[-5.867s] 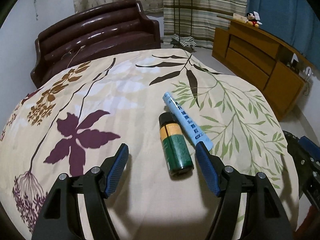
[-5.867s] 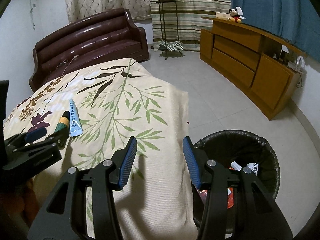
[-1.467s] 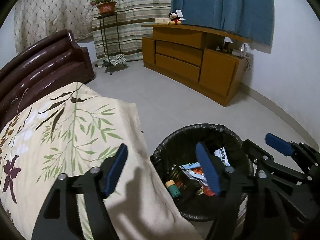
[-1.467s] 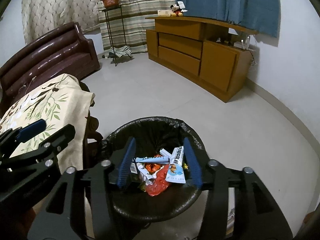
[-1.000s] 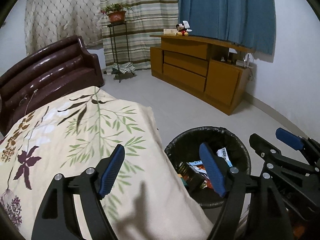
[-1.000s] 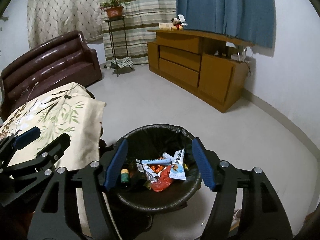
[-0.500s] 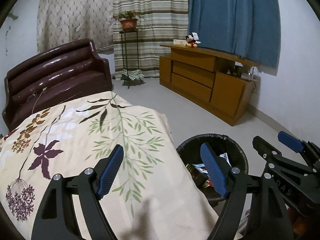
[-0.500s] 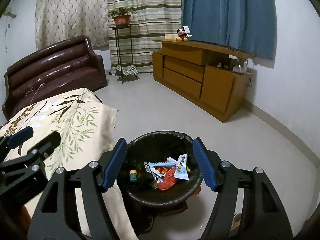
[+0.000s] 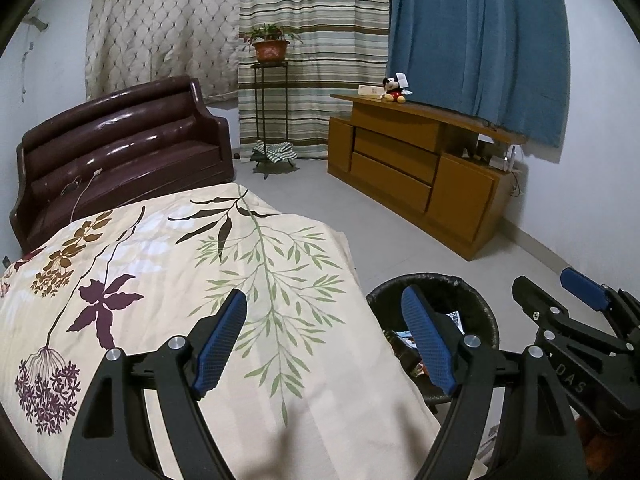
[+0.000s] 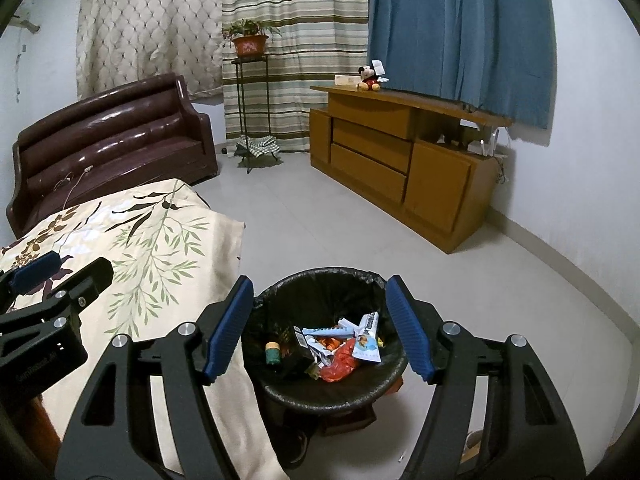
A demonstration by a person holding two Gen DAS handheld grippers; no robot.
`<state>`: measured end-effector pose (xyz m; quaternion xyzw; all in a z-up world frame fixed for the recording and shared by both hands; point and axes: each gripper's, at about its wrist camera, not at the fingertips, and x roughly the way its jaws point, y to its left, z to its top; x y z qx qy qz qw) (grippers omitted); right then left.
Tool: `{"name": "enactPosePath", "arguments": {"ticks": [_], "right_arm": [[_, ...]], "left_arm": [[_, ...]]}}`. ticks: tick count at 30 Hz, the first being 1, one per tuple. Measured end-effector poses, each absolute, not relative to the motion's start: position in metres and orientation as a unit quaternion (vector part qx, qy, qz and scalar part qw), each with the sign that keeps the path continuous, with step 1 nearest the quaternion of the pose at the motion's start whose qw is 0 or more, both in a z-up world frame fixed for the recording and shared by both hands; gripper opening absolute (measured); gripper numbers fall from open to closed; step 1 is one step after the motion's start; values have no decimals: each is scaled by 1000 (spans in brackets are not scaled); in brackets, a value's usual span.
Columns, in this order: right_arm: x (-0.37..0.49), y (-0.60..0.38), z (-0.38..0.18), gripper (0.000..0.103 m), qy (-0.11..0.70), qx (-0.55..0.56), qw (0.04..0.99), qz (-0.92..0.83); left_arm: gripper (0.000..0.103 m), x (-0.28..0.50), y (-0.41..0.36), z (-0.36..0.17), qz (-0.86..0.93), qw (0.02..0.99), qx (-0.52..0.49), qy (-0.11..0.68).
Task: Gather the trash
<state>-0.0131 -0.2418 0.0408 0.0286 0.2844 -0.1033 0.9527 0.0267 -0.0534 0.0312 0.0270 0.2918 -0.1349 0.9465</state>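
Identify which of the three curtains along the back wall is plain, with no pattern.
The blue curtain, hanging behind the wooden cabinet; the other two are diamond-patterned and striped.

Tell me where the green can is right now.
The green can lies inside the black trash bin, at its left side beside the wrappers, seen in the right wrist view.

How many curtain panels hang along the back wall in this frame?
3. A cream diamond-patterned curtain hangs on the left above the brown sofa, a striped curtain in the middle behind the potted plant, and a blue curtain on the right above the wooden cabinet.
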Motion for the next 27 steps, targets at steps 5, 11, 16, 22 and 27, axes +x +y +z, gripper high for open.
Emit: {"name": "enactPosePath", "arguments": {"ticks": [5, 11, 16, 22, 27], "right_arm": [[-14, -241, 41, 67, 283, 28, 953, -103], [-14, -240, 43, 67, 281, 27, 954, -102], [-15, -240, 43, 67, 282, 27, 954, -103], [-15, -240, 43, 67, 281, 27, 954, -103], [-15, -239, 43, 67, 281, 27, 954, -103]], "left_arm": [[77, 27, -53, 31, -135, 947, 27, 292], [77, 27, -53, 31, -135, 947, 27, 291], [77, 27, -53, 31, -135, 947, 27, 292], [77, 27, -52, 31, -136, 946, 28, 292], [77, 26, -50, 31, -136, 946, 26, 292]]}}
